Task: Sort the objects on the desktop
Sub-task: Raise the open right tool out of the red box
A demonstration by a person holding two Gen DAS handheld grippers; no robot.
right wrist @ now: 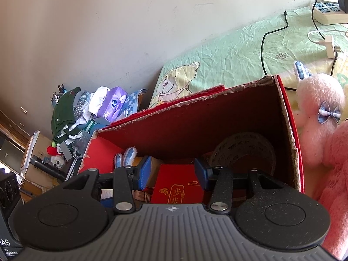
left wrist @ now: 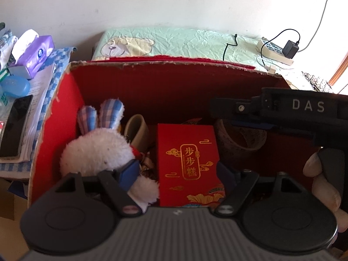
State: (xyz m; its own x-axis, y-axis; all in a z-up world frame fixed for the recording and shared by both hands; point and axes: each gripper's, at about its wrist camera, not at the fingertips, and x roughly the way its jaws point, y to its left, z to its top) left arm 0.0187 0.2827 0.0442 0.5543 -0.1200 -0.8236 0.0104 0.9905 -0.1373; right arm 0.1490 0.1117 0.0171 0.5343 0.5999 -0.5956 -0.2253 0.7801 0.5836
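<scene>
Your left gripper (left wrist: 177, 171) hangs over the red cardboard box (left wrist: 71, 91), fingers spread wide and holding nothing; the white plush rabbit (left wrist: 95, 150) lies inside at the box's left, beside a small red gift carton (left wrist: 187, 161) (gold lettering on its lid). Your right gripper (right wrist: 173, 171) is likewise released above the same box, a tape roll (right wrist: 245, 150) just beyond.

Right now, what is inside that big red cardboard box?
Inside the red cardboard box lie a white plush rabbit with blue checked ears, a small red gift box with gold lettering, a tape roll and a beige cup-like thing. Whatever lies beneath them is covered.
</scene>
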